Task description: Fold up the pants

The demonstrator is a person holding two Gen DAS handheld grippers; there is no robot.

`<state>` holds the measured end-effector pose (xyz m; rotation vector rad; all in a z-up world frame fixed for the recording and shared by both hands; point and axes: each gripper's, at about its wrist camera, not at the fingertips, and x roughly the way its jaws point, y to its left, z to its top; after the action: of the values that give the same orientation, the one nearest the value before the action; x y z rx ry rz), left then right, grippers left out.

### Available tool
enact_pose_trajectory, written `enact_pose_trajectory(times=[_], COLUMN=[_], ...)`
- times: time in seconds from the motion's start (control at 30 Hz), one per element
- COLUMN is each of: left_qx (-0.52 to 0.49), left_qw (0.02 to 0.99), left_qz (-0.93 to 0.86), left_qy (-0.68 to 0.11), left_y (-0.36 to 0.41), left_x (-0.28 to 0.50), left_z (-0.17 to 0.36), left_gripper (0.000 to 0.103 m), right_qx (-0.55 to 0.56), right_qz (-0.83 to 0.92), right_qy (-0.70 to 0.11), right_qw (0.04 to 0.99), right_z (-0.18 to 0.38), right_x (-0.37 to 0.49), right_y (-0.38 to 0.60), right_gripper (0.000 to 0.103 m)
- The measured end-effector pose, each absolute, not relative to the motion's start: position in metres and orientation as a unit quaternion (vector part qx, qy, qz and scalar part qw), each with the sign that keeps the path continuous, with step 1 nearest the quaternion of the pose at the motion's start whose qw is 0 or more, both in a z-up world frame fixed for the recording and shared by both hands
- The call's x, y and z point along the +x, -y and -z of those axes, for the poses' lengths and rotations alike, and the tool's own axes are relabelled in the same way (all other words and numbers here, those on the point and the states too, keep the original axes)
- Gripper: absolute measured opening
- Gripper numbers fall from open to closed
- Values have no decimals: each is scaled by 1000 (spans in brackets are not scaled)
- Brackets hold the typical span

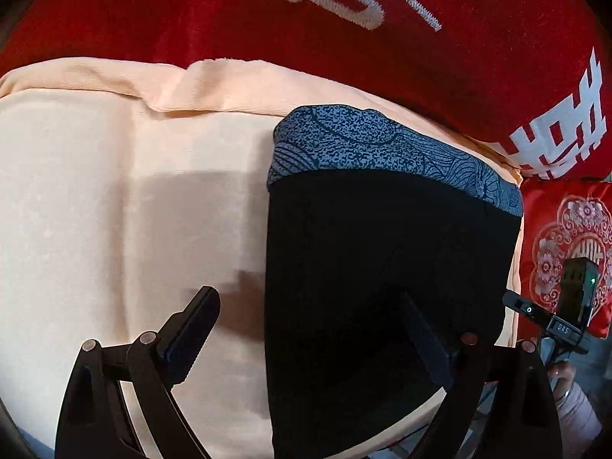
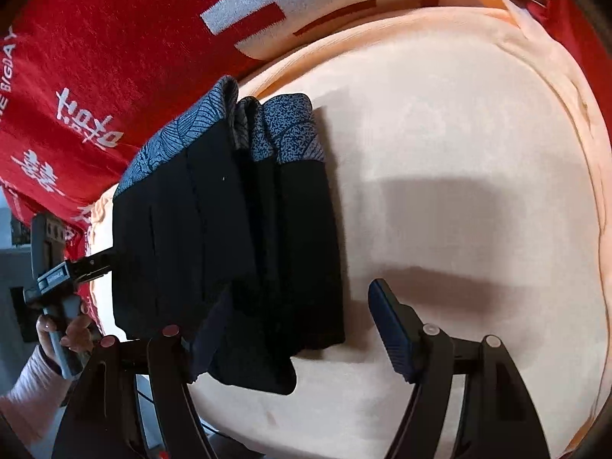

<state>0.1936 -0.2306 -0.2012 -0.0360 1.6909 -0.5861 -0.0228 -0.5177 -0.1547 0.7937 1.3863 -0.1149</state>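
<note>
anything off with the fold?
Mostly tidy, but in the right wrist view the pants have a loose flap sticking out past the bottom edge near the right gripper, so the stack isn't square.

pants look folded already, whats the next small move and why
Probably lift both clear. The black pants lie folded in a compact stack on the peach cloth, and the left hand-held gripper and right hand-held gripper stand open, gripping nothing.

Black pants, blue-speckled hem; peach cloth.
</note>
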Motion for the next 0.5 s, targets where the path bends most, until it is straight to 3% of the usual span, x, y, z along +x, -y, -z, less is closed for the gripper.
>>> enact_pose_trajectory(times=[0.37, 0.5], left_qx=[-15, -17], left_qw=[608, 605], left_qz=[284, 290], left_qy=[-741, -741], left_y=[254, 262], left_x=[191, 191], left_z=[210, 217], left_gripper=[95, 102], right_qx=[411, 412], right_qz=[-31, -66], right_qy=[-601, -599], right_qw=[685, 684], right_z=[179, 187], right_x=[-14, -5], right_y=[540, 540], right_gripper=[77, 77])
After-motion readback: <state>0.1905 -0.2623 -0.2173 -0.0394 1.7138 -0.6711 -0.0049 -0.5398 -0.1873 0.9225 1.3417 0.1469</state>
